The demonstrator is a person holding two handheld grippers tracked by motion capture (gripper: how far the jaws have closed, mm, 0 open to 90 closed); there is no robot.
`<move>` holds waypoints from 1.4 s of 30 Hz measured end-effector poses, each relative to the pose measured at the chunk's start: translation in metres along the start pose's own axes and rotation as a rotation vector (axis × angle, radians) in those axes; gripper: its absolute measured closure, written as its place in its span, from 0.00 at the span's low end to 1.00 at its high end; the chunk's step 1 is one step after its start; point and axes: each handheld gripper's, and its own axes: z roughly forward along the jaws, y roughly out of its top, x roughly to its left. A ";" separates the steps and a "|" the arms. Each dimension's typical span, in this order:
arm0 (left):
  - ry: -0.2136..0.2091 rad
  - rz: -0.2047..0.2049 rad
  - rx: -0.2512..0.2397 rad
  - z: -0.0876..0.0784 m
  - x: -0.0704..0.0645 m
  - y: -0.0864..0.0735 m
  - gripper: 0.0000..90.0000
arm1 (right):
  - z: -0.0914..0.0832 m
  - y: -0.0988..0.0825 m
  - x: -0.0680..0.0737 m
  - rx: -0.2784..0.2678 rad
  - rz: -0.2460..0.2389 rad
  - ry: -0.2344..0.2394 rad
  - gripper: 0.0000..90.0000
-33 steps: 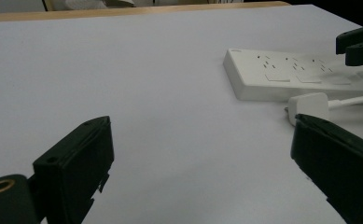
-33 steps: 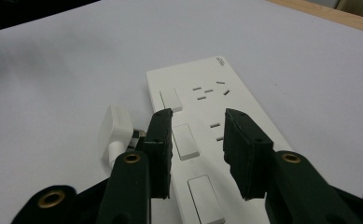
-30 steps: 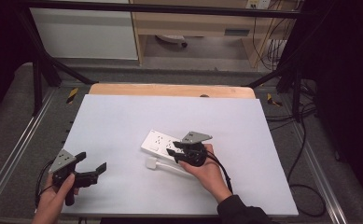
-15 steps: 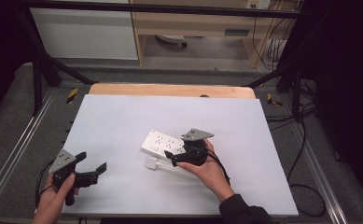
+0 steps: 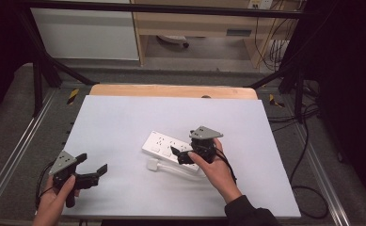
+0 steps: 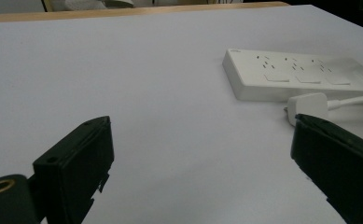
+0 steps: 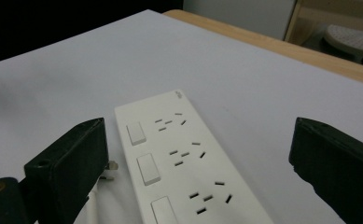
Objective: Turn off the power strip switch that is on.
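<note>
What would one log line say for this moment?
right gripper: jaws just opened, over power strip, holding nothing | left gripper: open, empty, near table corner | plug: lying beside strip

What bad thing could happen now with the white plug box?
1. The right gripper has just been opening, and its wide jaws sit above the power strip with nothing between them. If they close off-centre, the strip may slide or twist on the smooth white table.
2. The plug and its cable lie right beside the strip, so a jaw could snag them.
</note>
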 end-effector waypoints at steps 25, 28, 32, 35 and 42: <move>-0.001 0.000 -0.005 -0.001 0.000 0.000 0.06 | -0.059 0.014 -0.036 -0.119 0.036 -0.128 0.03; 0.000 0.001 -0.005 -0.001 0.000 0.000 0.06 | -0.067 0.013 -0.042 -0.129 0.047 -0.143 0.03; -0.001 -0.001 -0.006 -0.001 0.000 0.000 0.06 | -0.077 0.012 -0.048 -0.144 0.059 -0.161 0.03; -0.001 -0.001 -0.006 -0.001 0.001 0.000 0.06 | -0.083 0.011 -0.052 -0.152 0.070 -0.173 0.03; 0.002 -0.003 -0.008 -0.002 0.001 0.000 0.06 | -0.099 0.009 -0.062 -0.171 0.090 -0.203 0.03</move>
